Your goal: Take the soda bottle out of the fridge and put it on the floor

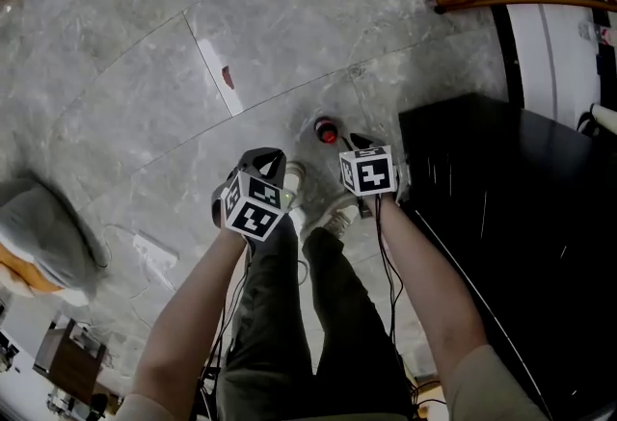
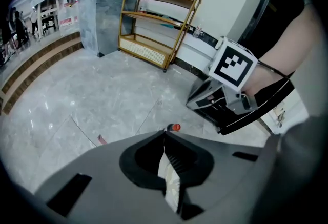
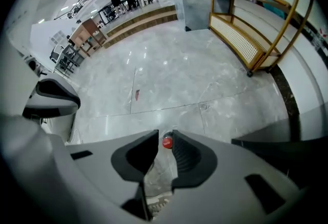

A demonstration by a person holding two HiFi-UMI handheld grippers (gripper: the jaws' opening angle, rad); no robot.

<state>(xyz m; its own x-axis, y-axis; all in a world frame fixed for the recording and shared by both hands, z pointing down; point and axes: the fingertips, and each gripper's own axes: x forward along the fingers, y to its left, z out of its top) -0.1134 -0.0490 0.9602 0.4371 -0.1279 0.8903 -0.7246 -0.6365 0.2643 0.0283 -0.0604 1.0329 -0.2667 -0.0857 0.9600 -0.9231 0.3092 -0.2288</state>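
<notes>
The person's forearms (image 1: 424,284) and dark trouser legs (image 1: 289,313) fill the lower part of the head view, with pale shoes (image 1: 294,180) planted on the grey marble floor (image 1: 145,72). Just ahead of the toes stands the soda bottle (image 1: 327,131), upright on the tiles with its red cap towards us, a little way off the black fridge (image 1: 511,217) on the person's right.

Neither tool has hold of it. The right gripper (image 1: 361,142) hangs above and just beside the bottle. In its own view the jaws stand apart with only floor and a shoe in the gap, and the red cap (image 3: 167,142) shows past the tips. The left gripper (image 1: 266,159) has its tips closed together on nothing, and the cap (image 2: 175,127) peeks out just beyond them.

I'd say the putting-down step is finished: the bottle is out of the fridge, on the floor and free. What remains, as I judge it, is to lift both tools up and back without clipping that narrow, tippy bottle. From here I can't tell whether the fridge door is closed.
</notes>
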